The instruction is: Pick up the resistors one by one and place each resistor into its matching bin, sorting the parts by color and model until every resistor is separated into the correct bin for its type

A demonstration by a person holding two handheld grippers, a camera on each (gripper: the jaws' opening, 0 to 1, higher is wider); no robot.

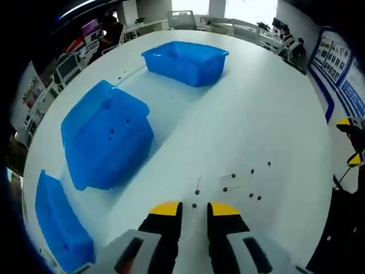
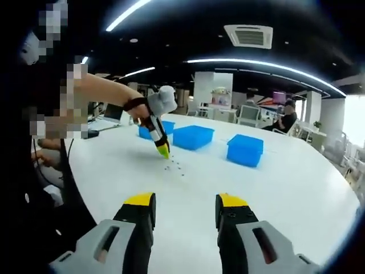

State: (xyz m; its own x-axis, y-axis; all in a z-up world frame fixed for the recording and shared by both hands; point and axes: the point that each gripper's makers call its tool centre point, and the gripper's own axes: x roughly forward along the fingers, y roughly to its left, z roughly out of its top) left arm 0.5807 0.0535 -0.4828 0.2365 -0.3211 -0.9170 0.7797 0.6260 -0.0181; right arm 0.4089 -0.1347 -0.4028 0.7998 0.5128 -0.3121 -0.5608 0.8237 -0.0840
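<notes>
Left gripper (image 1: 194,210) — yellow-tipped grey tongs, jaws a little apart and holding nothing, poised low over the white round table (image 1: 268,114). The tips straddle one small dark-bodied resistor with thin wire leads (image 1: 194,205), which lies loose on the tabletop; by my reading this is the part being lined up for pickup.

Loose resistors (image 1: 245,182) — a small scatter of similar dark-headed parts just beyond the left gripper's tips, none yet sorted. Colour bands are too small to read.

Bins — three blue translucent plastic bins. The far bin (image 1: 185,61) stands open side up, and nothing can be made out inside. The middle bin (image 1: 106,136) and the near bin (image 1: 60,228) show small dark specks, perhaps resistors; whether these lie inside I cannot tell.

Right gripper (image 2: 185,214) — matching tongs, jaws wide apart and empty, held well back from the work, likely waiting its turn. From there the left gripper is seen pointing down at the scatter.
</notes>
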